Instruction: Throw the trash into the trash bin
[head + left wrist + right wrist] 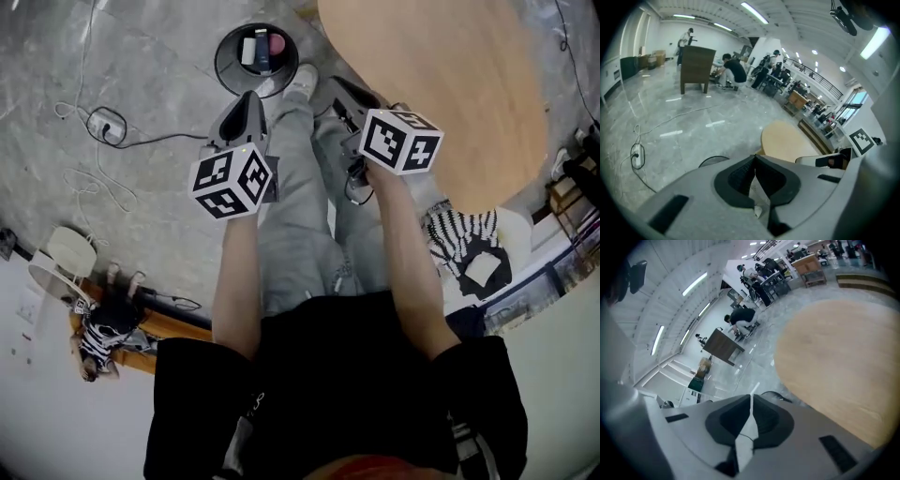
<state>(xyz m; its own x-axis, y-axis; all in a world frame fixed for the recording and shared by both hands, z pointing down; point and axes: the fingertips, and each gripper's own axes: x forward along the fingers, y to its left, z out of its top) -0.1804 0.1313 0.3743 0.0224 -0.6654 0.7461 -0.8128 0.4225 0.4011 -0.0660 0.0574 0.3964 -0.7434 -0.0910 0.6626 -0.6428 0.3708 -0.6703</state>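
Fingers (738, 177) of our left gripper (250, 97) were shut tip to tip on nothing, and our right gripper (336, 84) was closed likewise. Both bare forearms (234, 281) reached forward and down, each marker cube (232, 180) showing black-and-white squares. Our left gripper hung just on our side of the round black trash bin (223, 73), our right one just to its right. White, dark and pink trash (261, 49) lay inside that bin.
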